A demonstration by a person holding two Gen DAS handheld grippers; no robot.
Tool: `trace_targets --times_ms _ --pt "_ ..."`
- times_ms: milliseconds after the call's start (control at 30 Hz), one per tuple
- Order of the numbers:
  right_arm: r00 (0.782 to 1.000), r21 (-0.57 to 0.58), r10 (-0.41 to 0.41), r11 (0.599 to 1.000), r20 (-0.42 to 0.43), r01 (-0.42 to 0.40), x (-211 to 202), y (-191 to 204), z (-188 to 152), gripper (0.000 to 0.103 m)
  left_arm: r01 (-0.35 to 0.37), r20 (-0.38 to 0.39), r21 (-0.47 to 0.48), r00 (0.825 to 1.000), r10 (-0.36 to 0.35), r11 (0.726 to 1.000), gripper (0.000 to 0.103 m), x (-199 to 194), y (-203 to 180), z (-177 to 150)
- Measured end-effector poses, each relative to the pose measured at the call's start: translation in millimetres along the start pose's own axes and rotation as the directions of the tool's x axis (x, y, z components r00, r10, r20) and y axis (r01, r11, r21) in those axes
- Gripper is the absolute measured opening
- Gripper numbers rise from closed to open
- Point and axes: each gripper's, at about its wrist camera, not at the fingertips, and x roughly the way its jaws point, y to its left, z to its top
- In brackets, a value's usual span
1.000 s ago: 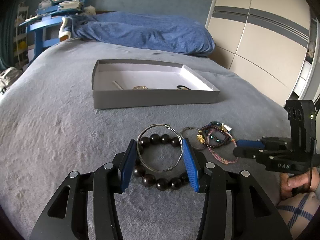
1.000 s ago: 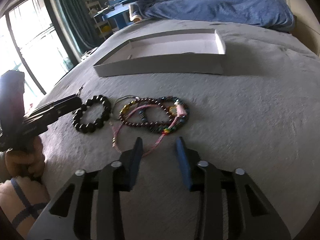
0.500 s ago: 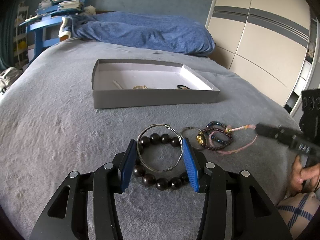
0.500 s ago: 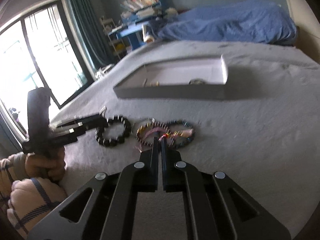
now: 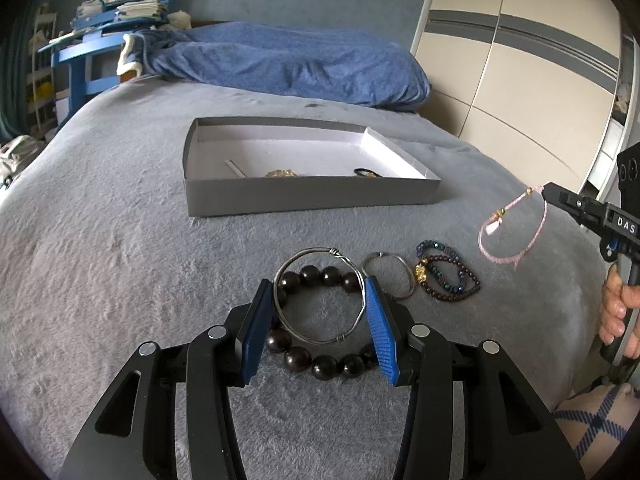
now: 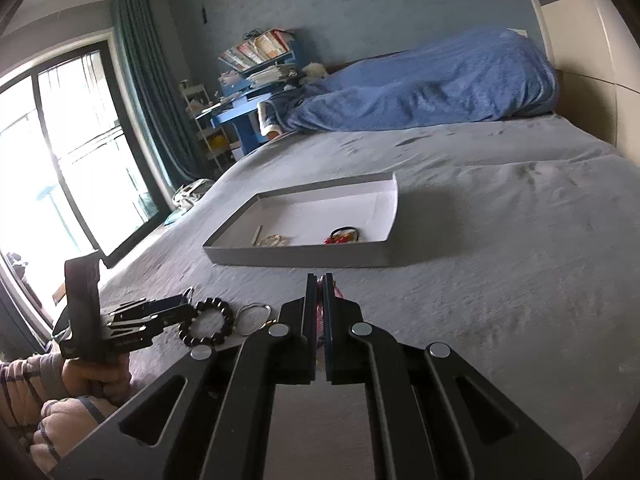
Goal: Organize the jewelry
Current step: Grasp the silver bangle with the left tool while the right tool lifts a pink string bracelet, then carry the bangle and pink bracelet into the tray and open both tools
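We find the jewelry laid out on a grey bed cover (image 5: 100, 240), low in the left wrist frame. From the left: a dark beaded bracelet (image 5: 320, 362) of large round beads, with a silver wire bangle (image 5: 288, 312) lying over it; just right, a thinner silver ring bangle (image 5: 390, 280); then a cluster of small-bead bracelets (image 5: 450, 276) in maroon and blue-green, one bearing a gold charm. The left gripper (image 5: 318, 324) sits with its blue pads spread wide on either side of the wire bangle, not pinching it.

At the right of that frame, a pink cord bracelet (image 5: 514, 236) hangs clear of the cover from the tip of the right gripper (image 5: 546, 192), whose jaws are clamped together on it.

The grey cardboard tray (image 5: 312, 198), centre frame, holds a pale stick-like piece (image 5: 236, 169), a gold heap (image 5: 282, 173) and a dark item at its right end.

The right wrist view shows that last item as a red-and-gold piece (image 6: 344, 236), and shows pink cord (image 6: 319, 308) pinched between the shut fingers; the hanging loop shows only in the left wrist view.
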Motion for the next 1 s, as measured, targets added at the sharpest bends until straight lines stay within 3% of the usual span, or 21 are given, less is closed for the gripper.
trace_targets --times_ms 533,1000 --pt "1.000 0.034 0.003 0.999 -0.025 -0.002 28 -17 16 0.003 -0.048 0.019 0.073 0.999 0.046 0.996 0.048 0 -11 21" --pt "0.999 -0.032 0.051 0.998 -0.006 -0.051 79 17 79 0.003 -0.105 0.098 0.070 0.990 0.098 0.992 0.048 12 -2 102"
